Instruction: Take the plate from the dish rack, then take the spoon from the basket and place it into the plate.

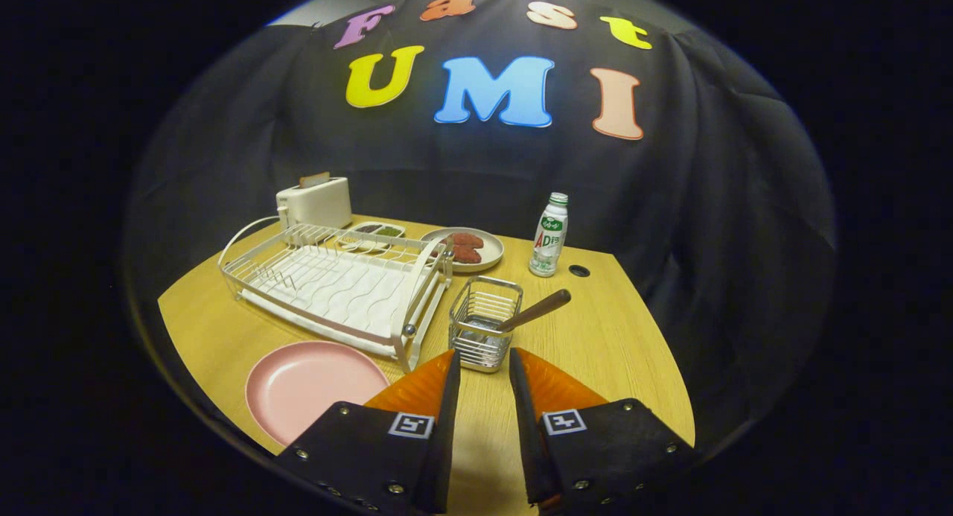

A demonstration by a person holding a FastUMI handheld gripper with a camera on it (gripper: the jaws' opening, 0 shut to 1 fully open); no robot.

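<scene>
ahead, spoon (534,310) bowl hidden inside basket (482,333); fingers (447,397) spread, empty; plate (313,386) edge cut off.

matt pink plate (313,386), wire basket (484,322), wood-grain table (595,337)

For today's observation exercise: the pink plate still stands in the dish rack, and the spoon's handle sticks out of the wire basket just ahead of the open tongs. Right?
Not quite. The gripper view shows the pink plate lying flat on the table beside the dish rack, not in it. The spoon does stick out of the wire basket ahead of the open tongs.
</scene>
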